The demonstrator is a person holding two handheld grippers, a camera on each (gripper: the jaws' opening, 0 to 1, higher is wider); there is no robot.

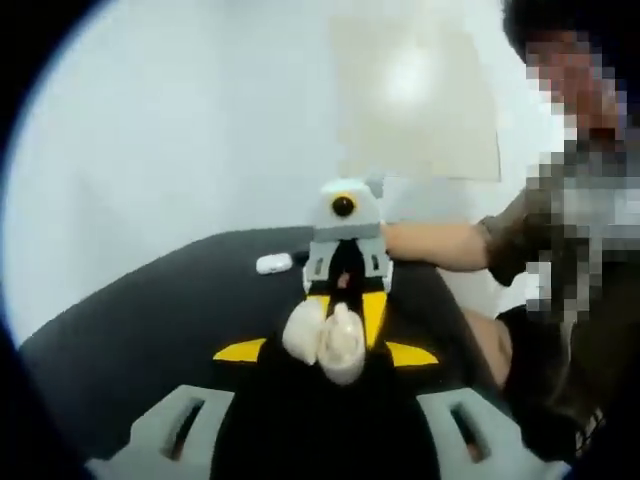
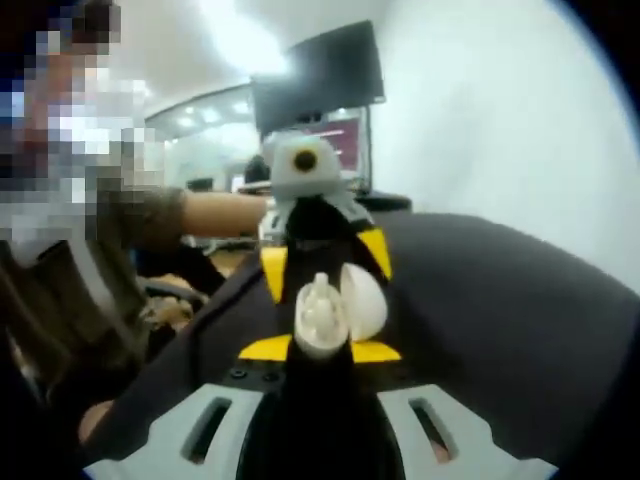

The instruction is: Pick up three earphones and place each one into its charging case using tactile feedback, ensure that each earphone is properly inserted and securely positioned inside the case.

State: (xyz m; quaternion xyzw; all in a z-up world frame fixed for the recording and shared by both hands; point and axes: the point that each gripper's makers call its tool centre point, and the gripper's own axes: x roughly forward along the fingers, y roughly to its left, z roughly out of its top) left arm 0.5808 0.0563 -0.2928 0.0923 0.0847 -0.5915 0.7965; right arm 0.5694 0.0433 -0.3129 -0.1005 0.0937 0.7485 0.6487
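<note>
Both grippers (image 1: 330, 345) (image 2: 325, 330) pinch one glossy white rounded charging case (image 2: 362, 302) over matte black table (image 1: 150, 320)

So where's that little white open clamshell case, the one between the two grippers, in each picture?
Left gripper view: the white open clamshell case is at the centre, somewhat below the middle.
Right gripper view: it is at the centre again, also a little below the middle.
Shared landmark: the black tabletop spreads behind and beneath it in both views.

Both tools meet over the open charging case (image 1: 325, 338); dark table (image 1: 150, 320) around lies open.
</note>
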